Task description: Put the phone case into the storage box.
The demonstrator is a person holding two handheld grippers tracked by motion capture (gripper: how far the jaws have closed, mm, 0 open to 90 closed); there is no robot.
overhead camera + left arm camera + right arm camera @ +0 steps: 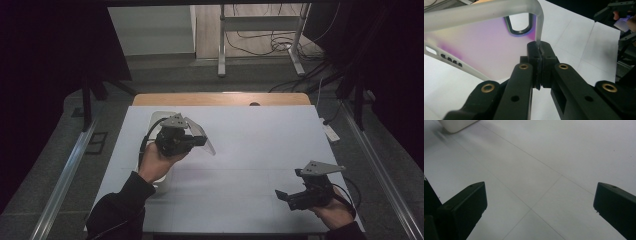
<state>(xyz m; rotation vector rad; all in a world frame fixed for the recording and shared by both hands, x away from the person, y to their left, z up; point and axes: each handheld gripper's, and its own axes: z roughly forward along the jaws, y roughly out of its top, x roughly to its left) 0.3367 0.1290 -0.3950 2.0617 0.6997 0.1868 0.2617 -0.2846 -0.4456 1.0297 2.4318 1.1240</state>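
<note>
High view, looking down on a white table [240, 150]: a person's two forearms come in from the bottom edge, each hand holding a black two-jaw gripper. The left gripper [192, 139] is raised above the left half of the table and is clenched on a translucent, frosted phone case [202, 137], which sticks out to its right and hangs clear of the surface. The left gripper view shows the grip closely: the two black pads are pressed together on the thin side wall of the phone case [486, 42], near a rounded corner, so the case fans away from the jaws with its inner face showing a pink-violet sheen, its oval camera opening [520, 23] farther off and a row of small port holes [451, 60] along one edge. Pinching the wall rather than the flat back seems the sensible hold, since the rim is the one part thin enough for the pads to bite. A pale rounded object [162, 117] lies on the table behind the left hand; what it is cannot be told. The right gripper [287, 196] hovers low near the table's right front corner, well apart from the case, its jaws spread wide and empty over bare table in the right gripper view, seemingly kept ready to help.
</note>
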